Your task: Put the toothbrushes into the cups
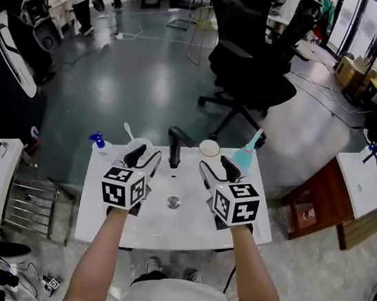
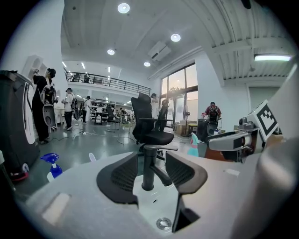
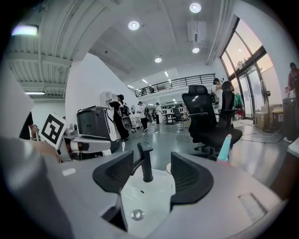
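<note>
Both grippers hang over the desk (image 1: pixel 163 230) side by side. The left gripper (image 1: pixel 142 155) and the right gripper (image 1: pixel 218 168) each have their jaws spread apart and hold nothing. The faucet (image 1: pixel 174 146) shows through each gap, standing beyond the jaws.

The task's things sit along the far edge. A cup (image 1: pixel 210 148) stands just right of the faucet. A white toothbrush (image 1: pixel 128 130) pokes up behind the left gripper, and what it stands in is hidden. A teal thing (image 1: pixel 246 156) rises at the far right corner; whether it is a toothbrush cannot be told.

Nothing looks to be underway yet, and several things could go wrong from here:
- A reach forward may clip the faucet, since it stands between the two grippers.
- The right jaws may tip the cup, which looks light and stands close ahead of them.
- A thin brush handle could slip or swing in wide jaws.
- The spray bottle (image 1: pixel 97 141) at the left corner could be knocked off the edge.

Count:
- grippers: two
- faucet: one
- drain (image 1: pixel 173 202): one
- cup in plain view: one
- white toothbrush: one
- teal thing: one
- spray bottle: one
</note>
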Demonstrator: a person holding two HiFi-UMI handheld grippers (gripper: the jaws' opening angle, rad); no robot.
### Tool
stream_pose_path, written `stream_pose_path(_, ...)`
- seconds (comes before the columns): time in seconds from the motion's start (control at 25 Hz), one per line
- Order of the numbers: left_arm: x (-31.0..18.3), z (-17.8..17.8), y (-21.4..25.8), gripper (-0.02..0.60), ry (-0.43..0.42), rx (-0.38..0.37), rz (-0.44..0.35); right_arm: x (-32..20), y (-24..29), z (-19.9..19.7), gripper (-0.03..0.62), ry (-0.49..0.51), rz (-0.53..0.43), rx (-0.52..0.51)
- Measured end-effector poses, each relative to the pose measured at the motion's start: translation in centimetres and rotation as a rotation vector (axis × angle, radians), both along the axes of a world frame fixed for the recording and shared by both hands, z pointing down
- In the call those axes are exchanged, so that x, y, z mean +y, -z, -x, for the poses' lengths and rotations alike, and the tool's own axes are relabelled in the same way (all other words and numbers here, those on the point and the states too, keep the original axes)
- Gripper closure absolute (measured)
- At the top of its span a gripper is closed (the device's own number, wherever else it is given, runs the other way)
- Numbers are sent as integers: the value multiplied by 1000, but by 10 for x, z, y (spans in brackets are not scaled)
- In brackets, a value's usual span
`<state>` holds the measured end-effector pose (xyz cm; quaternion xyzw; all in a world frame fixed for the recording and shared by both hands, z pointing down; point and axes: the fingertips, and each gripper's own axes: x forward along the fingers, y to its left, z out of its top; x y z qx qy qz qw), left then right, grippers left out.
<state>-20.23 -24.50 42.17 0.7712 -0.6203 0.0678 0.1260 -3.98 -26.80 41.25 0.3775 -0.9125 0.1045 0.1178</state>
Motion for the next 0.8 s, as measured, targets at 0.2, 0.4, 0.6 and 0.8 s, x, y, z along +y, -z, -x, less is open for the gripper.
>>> stream_pose_path(0.2, -6, -30, 6, 409, -44, -1, -17, -3, -3, -31, 361, -28, 18, 19)
stream_pose_path(0.4, -15, -63, 12, 432, -89, 2, -40, -5, -11, -63, 361, -56, 50, 45)
stream_pose_path(0.6, -21, -100, 13, 460, -153, -5, -51, -4, -18, -93, 361, -92, 74, 85)
stream_pose_path(0.8, -22, -132, 13, 491, -213, -18, -59, 0, -29, -120, 361, -104, 119, 128)
